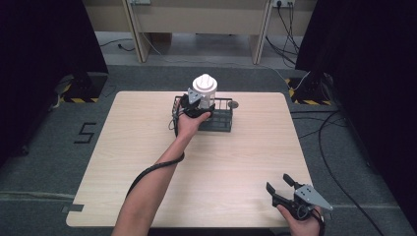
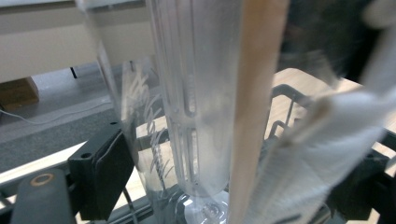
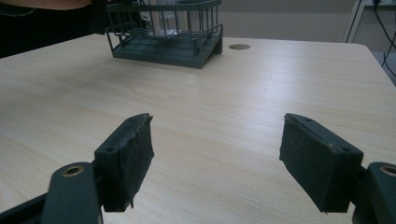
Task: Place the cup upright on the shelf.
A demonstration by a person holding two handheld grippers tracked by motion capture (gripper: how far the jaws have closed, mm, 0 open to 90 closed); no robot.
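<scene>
I have my left gripper (image 1: 196, 105) stretched to the far middle of the bench (image 1: 147, 162), at the dark wire rack (image 1: 222, 120) that stands there. A tall container with a white lid (image 1: 204, 83) rises from the rack just behind this gripper. In the left gripper view a clear plastic wall (image 2: 187, 93) with pale ribs is directly in front of the camera and the left pad (image 2: 109, 172) lies against it, so I judge the fingers are clamped on this container; the other pad is hidden behind something white and blurred, so I cannot be fully sure. I think the grip is low on the body because the rack wires surround the base and the lid is too wide to take from the side. My right gripper (image 1: 284, 189) waits at the near right corner of the bench, well apart from the rack. Its 2 fingers stand wide apart with nothing between them, only bare wood below. I keep it there, I believe, so that it does not block the left arm and is ready if the container needs a second support. A small round grommet (image 1: 233, 104) sits in the bench just beside the rack.
</scene>
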